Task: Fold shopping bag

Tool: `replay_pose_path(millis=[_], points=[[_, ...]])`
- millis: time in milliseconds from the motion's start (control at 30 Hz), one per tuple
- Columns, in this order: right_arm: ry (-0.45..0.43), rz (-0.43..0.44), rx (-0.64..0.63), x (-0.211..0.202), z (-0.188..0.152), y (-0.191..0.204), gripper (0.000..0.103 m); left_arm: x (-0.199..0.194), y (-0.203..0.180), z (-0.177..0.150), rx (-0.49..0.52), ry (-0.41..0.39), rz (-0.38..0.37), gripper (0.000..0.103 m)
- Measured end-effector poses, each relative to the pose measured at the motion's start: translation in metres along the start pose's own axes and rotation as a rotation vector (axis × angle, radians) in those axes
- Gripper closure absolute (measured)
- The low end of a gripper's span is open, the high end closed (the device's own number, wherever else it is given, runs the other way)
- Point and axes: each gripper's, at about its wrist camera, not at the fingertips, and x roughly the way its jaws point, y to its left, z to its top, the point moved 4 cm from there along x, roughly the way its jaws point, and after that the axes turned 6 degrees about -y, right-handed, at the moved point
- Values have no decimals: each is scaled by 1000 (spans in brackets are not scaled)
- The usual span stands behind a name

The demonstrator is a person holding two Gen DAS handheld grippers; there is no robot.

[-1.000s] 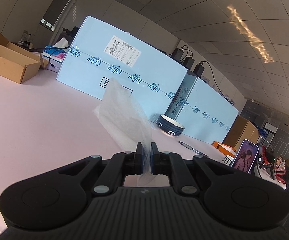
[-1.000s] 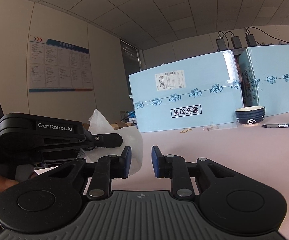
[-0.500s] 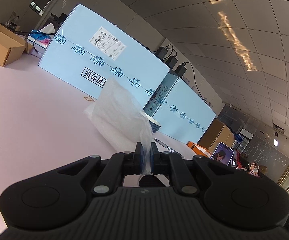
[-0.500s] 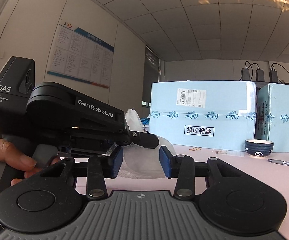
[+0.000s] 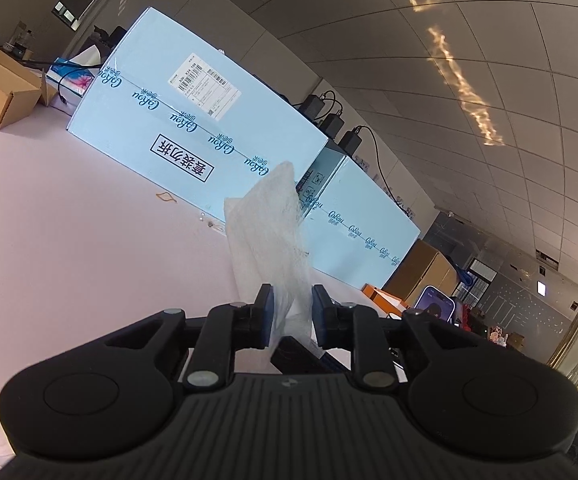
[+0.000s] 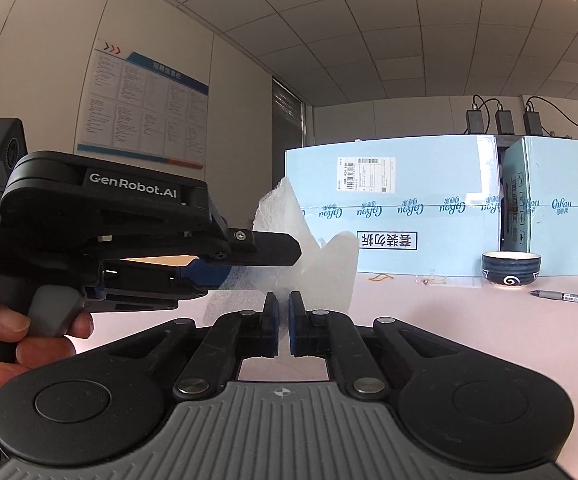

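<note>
R gripper (image 6: 283, 316) now pinched tight on the shopping bag (image 6: 321, 264), jaws nearly touching w/ thin film between them; a sec ago they stood apart beside it. L gripper (image 5: 292, 312) jaws are opening: gap now visible each side of the bag (image 5: 273, 240), earlier clamped flat on it. Bag hangs between the L pads, whether it touches them can't tell.

Bag = thin, translucent white plastic, crinkly, bunched into an upright wedge, held above the table (image 6: 469, 340), in front of the blue box (image 6: 389, 208). Table is smooth, pale pink, matte. In R view, a hand (image 6: 21, 336) grips the L tool's handle, left of the bag.

Nearer than the blue box: dark glazed bowl (image 6: 511, 268), round, spiral mark; pen (image 6: 569, 298) lying flat beside it. Box is big, rectangular cardboard, w/ white label.
</note>
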Motion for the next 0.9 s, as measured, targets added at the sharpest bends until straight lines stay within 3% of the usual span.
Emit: replay_pose_path(millis=[133, 333, 433, 700, 900], points=[[53, -101, 163, 8, -3, -24, 99, -5, 3, 5, -6, -22, 2, 74], [43, -115, 418, 4, -10, -60, 99, 0, 1, -2, 31, 18, 19, 74], [21, -135, 435, -5, -9, -63, 99, 2, 4, -6, 29, 33, 29, 72], [7, -144, 444, -8, -5, -64, 99, 4, 0, -12, 72, 68, 27, 44], [-34, -144, 453, -14, 1, -65, 99, 5, -2, -15, 154, 76, 105, 42]])
